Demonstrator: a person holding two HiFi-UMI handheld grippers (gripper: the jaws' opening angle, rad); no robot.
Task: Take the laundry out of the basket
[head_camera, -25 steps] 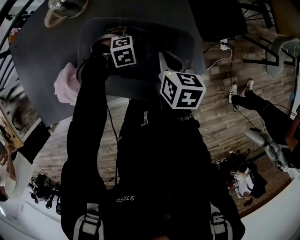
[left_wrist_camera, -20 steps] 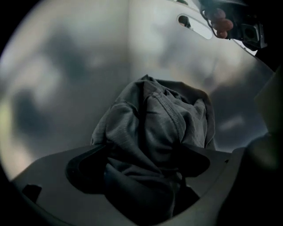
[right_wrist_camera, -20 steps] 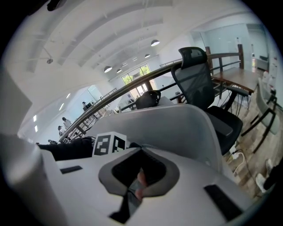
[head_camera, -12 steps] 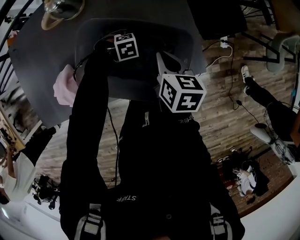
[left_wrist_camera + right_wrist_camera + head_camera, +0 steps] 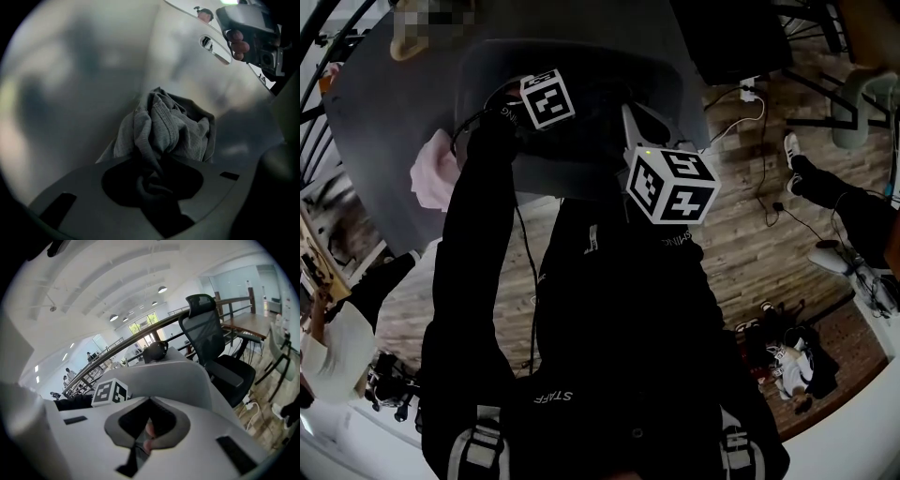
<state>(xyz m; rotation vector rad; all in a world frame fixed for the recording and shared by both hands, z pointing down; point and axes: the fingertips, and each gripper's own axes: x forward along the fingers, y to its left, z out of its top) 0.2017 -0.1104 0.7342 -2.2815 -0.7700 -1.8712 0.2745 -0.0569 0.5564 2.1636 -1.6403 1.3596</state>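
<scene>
Pink cloth (image 5: 431,171) lies on the desk (image 5: 380,122) near its near-left corner, just beside the basket (image 5: 675,80), so one piece looks already out. Left claw (image 5: 156,180) points down inside the basket; its jaws have just been closing and now pinch a bunched grey garment (image 5: 168,136). The garment is inside the basket, not yet lifted. Right claw (image 5: 149,437) is closed and looks empty, near the basket's right side. Left to do: lift the grey garment out. Can't tell if more laundry lies beneath.
</scene>
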